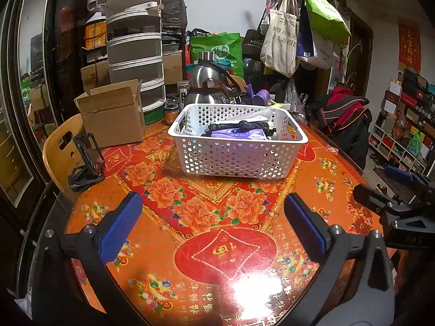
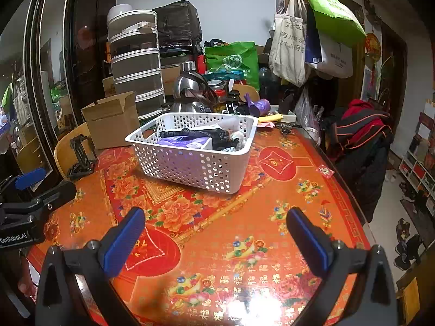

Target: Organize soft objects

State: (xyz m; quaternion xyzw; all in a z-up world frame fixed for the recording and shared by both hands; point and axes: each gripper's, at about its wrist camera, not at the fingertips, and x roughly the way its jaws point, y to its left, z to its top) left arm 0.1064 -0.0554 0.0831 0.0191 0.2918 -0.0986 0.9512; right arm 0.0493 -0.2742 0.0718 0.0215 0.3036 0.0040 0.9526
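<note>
A white perforated basket (image 1: pixel 236 159) (image 2: pixel 190 167) stands on the red-and-orange floral table (image 1: pixel 217 244) (image 2: pixel 244 217). Inside it lie a purple tissue pack (image 1: pixel 236 133) (image 2: pixel 180 141), dark fabric pieces (image 1: pixel 242 125) (image 2: pixel 217 135) and some white soft items. My left gripper (image 1: pixel 212 203) hovers open over the near table, well short of the basket, nothing between its blue pads. My right gripper (image 2: pixel 216 217) is also open and empty, a little in front of the basket. Each gripper shows at the edge of the other's view: the right gripper (image 1: pixel 402 206), the left gripper (image 2: pixel 30 190).
An open cardboard box (image 1: pixel 114 114) (image 2: pixel 112 119) and a black folding stand (image 1: pixel 85 160) (image 2: pixel 81 154) sit at the table's left. A steel kettle (image 1: pixel 208 87) (image 2: pixel 190 92), jars and purple items crowd behind the basket. A wooden chair (image 1: pixel 58 152) is at left; clothes drape a chair (image 2: pixel 361 135) at right.
</note>
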